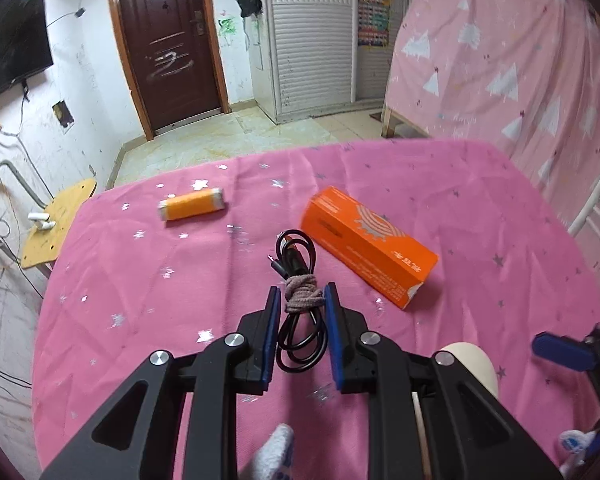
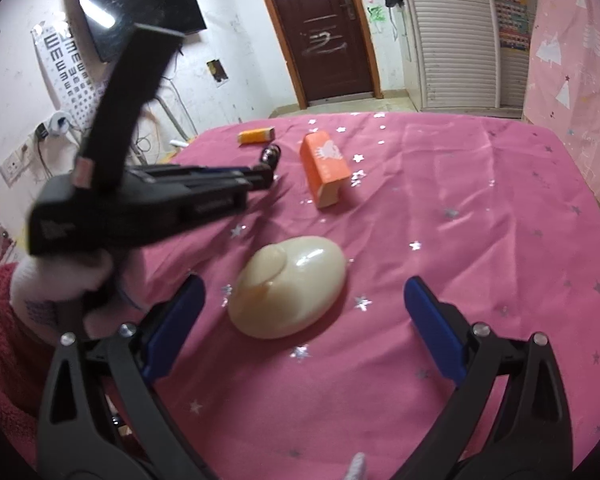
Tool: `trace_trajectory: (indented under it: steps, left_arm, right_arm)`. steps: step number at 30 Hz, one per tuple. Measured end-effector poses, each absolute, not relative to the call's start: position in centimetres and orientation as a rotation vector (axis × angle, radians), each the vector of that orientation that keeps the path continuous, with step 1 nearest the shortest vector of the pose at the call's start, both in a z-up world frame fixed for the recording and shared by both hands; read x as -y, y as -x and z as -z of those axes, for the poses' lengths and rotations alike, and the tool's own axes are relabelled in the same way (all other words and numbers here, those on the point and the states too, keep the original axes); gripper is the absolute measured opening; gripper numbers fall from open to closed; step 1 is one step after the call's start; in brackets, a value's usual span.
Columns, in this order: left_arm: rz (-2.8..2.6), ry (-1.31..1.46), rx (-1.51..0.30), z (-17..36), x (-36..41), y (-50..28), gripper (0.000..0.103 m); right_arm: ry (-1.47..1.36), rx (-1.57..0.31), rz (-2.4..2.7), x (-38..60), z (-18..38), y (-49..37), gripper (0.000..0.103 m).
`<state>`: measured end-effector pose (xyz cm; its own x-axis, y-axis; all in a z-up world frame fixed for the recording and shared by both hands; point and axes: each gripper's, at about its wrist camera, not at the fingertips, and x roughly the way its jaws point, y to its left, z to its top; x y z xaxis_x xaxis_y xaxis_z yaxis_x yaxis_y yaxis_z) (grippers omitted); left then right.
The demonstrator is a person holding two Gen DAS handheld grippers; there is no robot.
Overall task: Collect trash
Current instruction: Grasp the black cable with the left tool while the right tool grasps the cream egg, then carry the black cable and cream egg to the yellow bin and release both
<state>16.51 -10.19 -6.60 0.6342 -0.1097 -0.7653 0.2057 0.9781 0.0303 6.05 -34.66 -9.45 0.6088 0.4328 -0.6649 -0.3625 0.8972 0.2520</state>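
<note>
Clamping my left tongs (image 1: 302, 294) on the bundled black cable (image 1: 300, 320), my right tongs (image 2: 304, 320) spread wide around the cream egg-shaped object (image 2: 288, 292), orange box (image 1: 370, 246) nearby on the pink cloth (image 1: 140, 280).

dark wood door (image 1: 168, 40) in scuffed white wall, wall-mounted tv (image 2: 140, 8) at left, tiled floor (image 1: 284, 128), white slatted wardrobe (image 1: 312, 36), pink drape (image 1: 512, 64) on rt.
</note>
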Motion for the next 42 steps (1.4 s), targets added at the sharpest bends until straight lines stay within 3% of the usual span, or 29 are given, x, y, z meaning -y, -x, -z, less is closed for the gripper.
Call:
trace_trajectory:
  steps: [18, 21, 22, 23, 24, 42]
  left_arm:
    - [0.245, 0.024, -0.829, 4.7, 5.5, -14.4, 0.014]
    - [0.253, 0.038, -0.829, 4.7, 5.0, -14.4, 0.014]
    - [0.252, 0.040, -0.830, 4.7, 4.9, -14.4, 0.014]
    - [0.250, 0.041, -0.829, 4.8, 4.8, -14.3, 0.014]
    - [0.250, 0.042, -0.830, 4.8, 4.7, -14.3, 0.014]
    - [0.230, -0.066, -0.940, 7.8, 6.1, -15.0, 0.014]
  right_arm:
    - [0.126, -0.914, -0.440, 30.4, 10.1, -8.0, 0.095]
    - [0.150, -0.921, -0.432, 30.1, 10.3, -7.9, 0.088]
    - [0.167, -0.917, -0.425, 29.9, 10.3, -8.1, 0.084]
    - [0.184, -0.910, -0.416, 29.8, 10.2, -7.9, 0.074]
    - [0.193, -0.909, -0.411, 29.6, 10.2, -8.0, 0.073]
    - [0.033, -0.825, -0.400, 33.9, 8.2, -8.2, 0.073]
